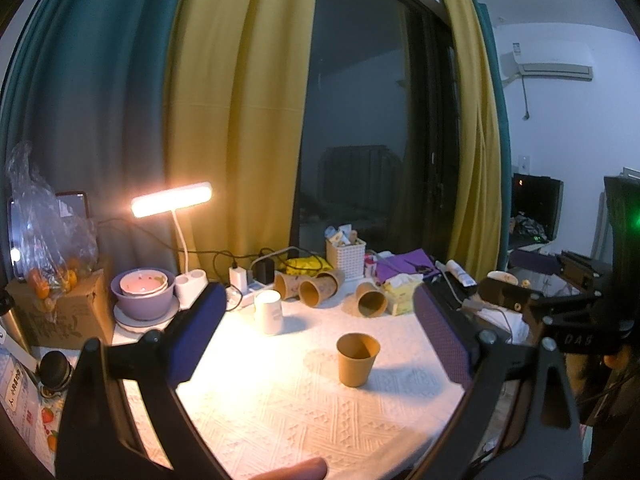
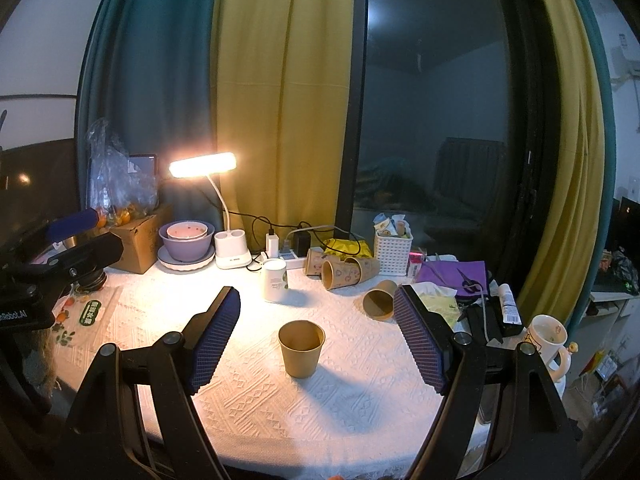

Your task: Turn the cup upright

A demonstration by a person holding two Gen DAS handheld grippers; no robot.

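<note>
The plain brown paper cup (image 2: 301, 354) stands upright mid-table on the white embossed cloth (image 2: 320, 420). The left gripper (image 1: 320, 336) and right gripper (image 2: 318, 336) both gape wide, empty. A careless sweep could topple it.

Both wrist views look forward and slightly down toward the desk lamp (image 1: 172, 204) (image 2: 202, 169) from the table's near edge, left view from further left of it, both sharing the upright brown cup (image 1: 357, 360) (image 2: 301, 354) in front of the lamp
</note>
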